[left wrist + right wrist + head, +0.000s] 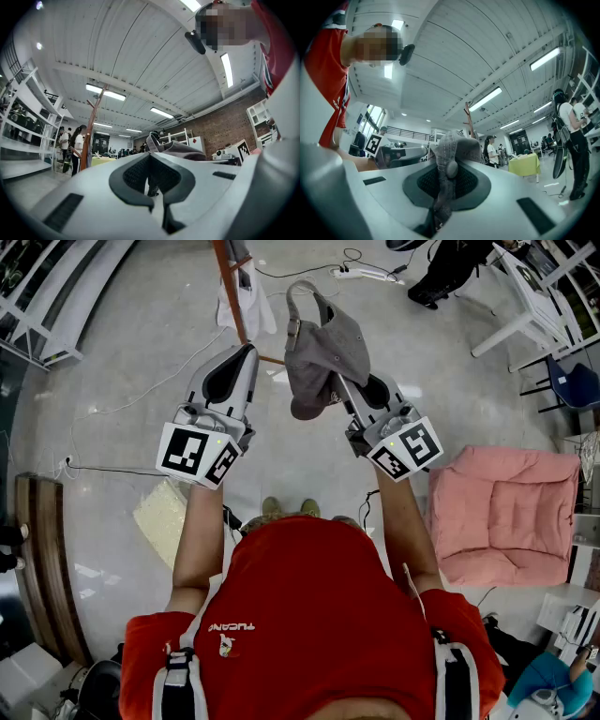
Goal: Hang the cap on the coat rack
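Red TUCANO shirt (pixel 309 587); right gripper (pixel 339 382) clamped on grey cap (pixel 323 341), left gripper (pixel 246 352) jaws together

Cap (pixel 323 343) is pinched in the right hand-held gripper (pixel 343 390) and sits up between it and the left hand-held gripper (pixel 247 352). Coat rack (pixel 231 287) stands on the floor (pixel 141 352) just beyond the left one, left of the cap. Armchair (pixel 502 517) is on the person's right. Power strip (pixel 367 275) lies on the floor beyond the cap.
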Demonstrator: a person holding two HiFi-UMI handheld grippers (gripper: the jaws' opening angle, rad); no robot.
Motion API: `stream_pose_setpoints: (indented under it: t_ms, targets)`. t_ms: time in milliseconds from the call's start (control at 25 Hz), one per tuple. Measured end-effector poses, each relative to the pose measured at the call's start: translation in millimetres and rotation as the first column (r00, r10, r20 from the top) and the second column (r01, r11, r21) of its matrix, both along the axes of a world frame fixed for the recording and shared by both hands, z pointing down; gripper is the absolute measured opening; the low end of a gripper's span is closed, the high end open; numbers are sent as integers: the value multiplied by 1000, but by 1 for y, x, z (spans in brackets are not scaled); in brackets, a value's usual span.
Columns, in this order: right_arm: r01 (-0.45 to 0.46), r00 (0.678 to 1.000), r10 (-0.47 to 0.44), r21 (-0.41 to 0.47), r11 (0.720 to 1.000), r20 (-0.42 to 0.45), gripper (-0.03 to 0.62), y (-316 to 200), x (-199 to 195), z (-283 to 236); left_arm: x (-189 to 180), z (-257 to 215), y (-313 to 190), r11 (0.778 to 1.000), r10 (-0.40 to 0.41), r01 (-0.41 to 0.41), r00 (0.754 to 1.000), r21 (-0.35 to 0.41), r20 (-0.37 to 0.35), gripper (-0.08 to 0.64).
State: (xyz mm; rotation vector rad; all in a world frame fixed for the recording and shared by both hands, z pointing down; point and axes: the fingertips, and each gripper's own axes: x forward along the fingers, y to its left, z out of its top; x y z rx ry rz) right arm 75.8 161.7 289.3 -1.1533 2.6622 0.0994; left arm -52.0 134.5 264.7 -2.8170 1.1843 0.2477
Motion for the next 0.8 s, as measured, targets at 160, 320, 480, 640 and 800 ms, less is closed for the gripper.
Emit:
stream_pose_setpoints:
  t_ms: [160,320,480,640,800]
  targets:
    - [6,1000,-6,-1,1000,-5,38,-1,-1,0,-1,1,-2,1000,0,0,1000,-3,-6,8]
    - [14,1000,-14,-1,1000,-1,38,-1,-1,1,-3,2,-3,1000,-5,5,1000,-5,-14,8]
    - [13,1000,-13,-10,1000,2,38,-3,1,5,-7,4,-3,1000,-18,18,1000,-6,-21,8]
    - [11,1000,-11,-21,1000,-1,38,-5,1,10,-12,8,0,1000,-22,22,999,-4,-23,9]
    - [2,1000,-3,-36,999,-31,38,-30,-33,18,-51,12,-24,1000,-20,19,999,-3,-33,8]
